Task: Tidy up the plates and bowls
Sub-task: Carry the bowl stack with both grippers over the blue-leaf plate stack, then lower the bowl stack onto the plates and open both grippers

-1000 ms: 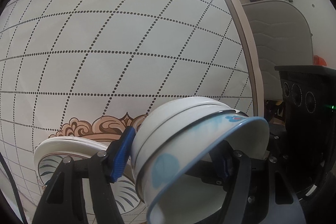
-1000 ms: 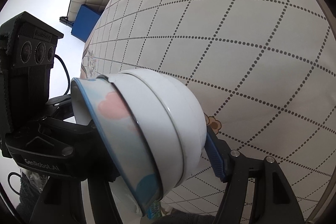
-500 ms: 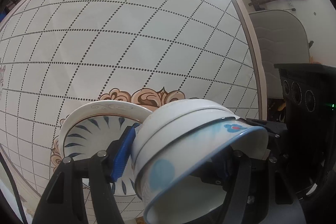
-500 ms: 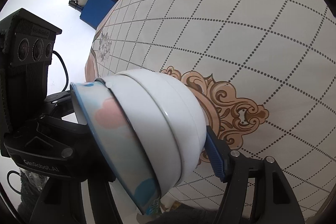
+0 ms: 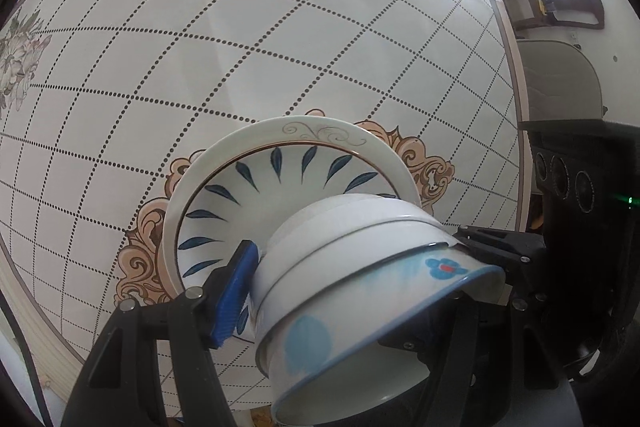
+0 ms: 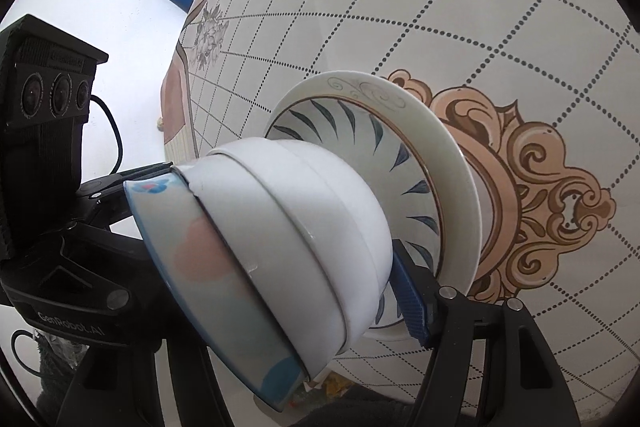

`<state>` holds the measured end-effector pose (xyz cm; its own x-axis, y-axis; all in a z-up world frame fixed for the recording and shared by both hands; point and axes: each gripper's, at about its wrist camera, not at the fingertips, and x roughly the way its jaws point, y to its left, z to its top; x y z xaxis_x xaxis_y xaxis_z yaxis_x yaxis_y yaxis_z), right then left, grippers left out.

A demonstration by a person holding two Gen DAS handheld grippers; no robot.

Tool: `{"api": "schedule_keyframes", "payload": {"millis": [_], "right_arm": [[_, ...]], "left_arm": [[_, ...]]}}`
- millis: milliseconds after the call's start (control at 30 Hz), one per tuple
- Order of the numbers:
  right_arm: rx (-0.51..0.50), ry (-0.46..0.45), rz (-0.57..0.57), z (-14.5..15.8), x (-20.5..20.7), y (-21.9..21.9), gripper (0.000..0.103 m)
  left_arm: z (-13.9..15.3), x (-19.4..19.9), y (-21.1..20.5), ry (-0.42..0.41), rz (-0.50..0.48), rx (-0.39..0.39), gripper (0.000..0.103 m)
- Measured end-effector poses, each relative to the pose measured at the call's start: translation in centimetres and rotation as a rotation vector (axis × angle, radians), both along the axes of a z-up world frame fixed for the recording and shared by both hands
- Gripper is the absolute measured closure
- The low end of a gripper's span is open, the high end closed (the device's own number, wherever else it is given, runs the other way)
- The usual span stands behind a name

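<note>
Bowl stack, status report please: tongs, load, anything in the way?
Both tongs, left and right, clamped on the nested bowl stack, tilted. Stacked plates on the table just beyond. Nothing in the way.

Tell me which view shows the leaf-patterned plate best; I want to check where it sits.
The left wrist view: the leaf-patterned plate lies inside a larger plate, most of its bowl visible. In the right wrist view the stack of bowls covers much of it.
</note>
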<state>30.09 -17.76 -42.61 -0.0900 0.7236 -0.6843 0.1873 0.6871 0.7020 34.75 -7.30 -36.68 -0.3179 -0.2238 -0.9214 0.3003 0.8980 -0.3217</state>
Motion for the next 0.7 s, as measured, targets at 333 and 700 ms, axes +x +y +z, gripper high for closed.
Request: {"api": "schedule_keyframes", "payload": {"millis": [333, 700], "right_arm": [[-0.024, 0.046, 0.027, -2.1, 0.2, 2.2, 0.034], [-0.037, 0.071, 0.035, -2.4, 0.4, 2.4, 0.034]], "left_arm": [[-2.3, 0.2, 1.9, 0.039, 0.046, -0.003, 0.038], [-3.4, 0.7, 2.9, 0.058, 0.084, -0.001, 0.038]]}}
